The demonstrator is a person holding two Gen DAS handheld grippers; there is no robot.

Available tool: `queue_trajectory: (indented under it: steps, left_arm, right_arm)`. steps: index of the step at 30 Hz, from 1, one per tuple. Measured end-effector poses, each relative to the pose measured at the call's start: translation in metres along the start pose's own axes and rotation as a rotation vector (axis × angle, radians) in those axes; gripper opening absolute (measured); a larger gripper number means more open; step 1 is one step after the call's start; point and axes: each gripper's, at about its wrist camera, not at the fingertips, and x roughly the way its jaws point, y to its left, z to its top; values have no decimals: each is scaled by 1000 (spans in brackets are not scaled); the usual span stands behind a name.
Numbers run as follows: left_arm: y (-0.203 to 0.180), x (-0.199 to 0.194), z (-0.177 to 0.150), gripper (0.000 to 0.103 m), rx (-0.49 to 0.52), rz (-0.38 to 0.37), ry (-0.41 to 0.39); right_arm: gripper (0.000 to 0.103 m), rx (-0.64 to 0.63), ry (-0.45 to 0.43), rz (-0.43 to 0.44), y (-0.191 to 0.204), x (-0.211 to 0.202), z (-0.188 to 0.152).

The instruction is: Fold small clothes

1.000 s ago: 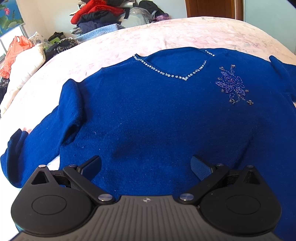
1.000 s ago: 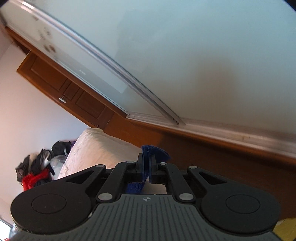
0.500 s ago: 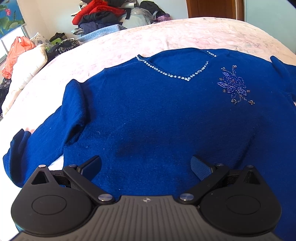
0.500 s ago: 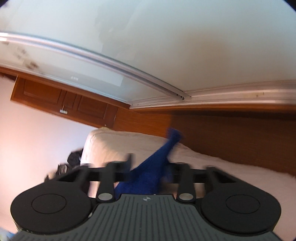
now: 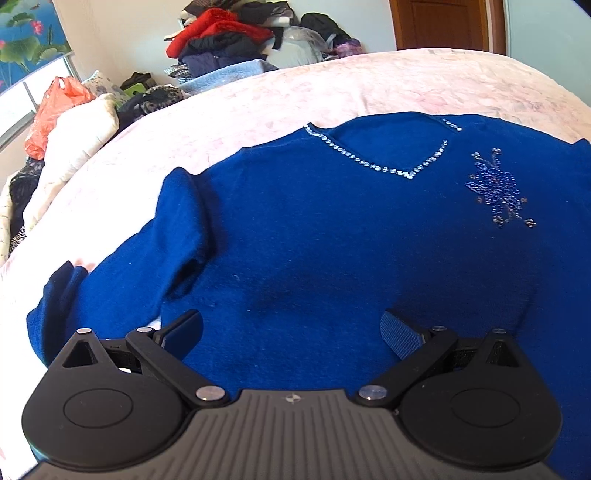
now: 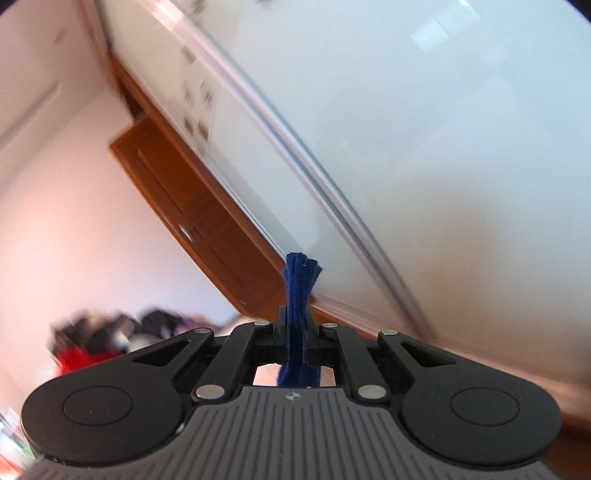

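A royal-blue sweater [image 5: 332, 229] with a rhinestone V-neck and a beaded flower lies flat, front up, on the pink bedspread [image 5: 332, 85]. Its left sleeve [image 5: 122, 273] runs down toward the near left. My left gripper [image 5: 291, 328] is open and empty, hovering over the sweater's lower body. In the right wrist view my right gripper [image 6: 295, 332] is shut on a bunched piece of the blue sweater [image 6: 300, 288], lifted and pointing up at the wall. Which part of the sweater it holds is hidden.
A heap of clothes [image 5: 236, 40] sits behind the bed, with pillows and an orange bag [image 5: 51, 114] at the left. A wooden door [image 5: 447, 22] is at the back right. The right wrist view shows a frosted wardrobe panel [image 6: 424, 147] and wooden trim.
The left gripper has drifted slightly left and back, still open. The right gripper, still gripping blue fabric, has swung and rolled, tilting upward toward the wardrobe.
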Motion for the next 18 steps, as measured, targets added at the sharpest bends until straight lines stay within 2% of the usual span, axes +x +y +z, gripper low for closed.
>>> queue_trajectory:
  steps: [2, 4, 8, 12, 15, 18]
  left_arm:
    - [4, 0, 1, 103, -10, -7, -2]
    - [7, -1, 4, 103, -17, -11, -13]
    - [15, -3, 9, 103, -45, -32, -30]
    - [22, 0, 7, 103, -73, -49, -28]
    - [27, 4, 3, 103, -60, -44, -28]
    - [41, 8, 5, 103, -58, 11, -70]
  right_arm:
    - [11, -31, 57, -14, 11, 5, -17]
    - [11, -98, 89, 38, 35, 1, -38]
    - [11, -313, 122, 160, 114, -16, -81]
    - [11, -460, 194, 287, 177, -26, -133]
    - [11, -519, 258, 368, 221, -38, -151]
    - [11, -533, 336, 449, 248, -56, -181]
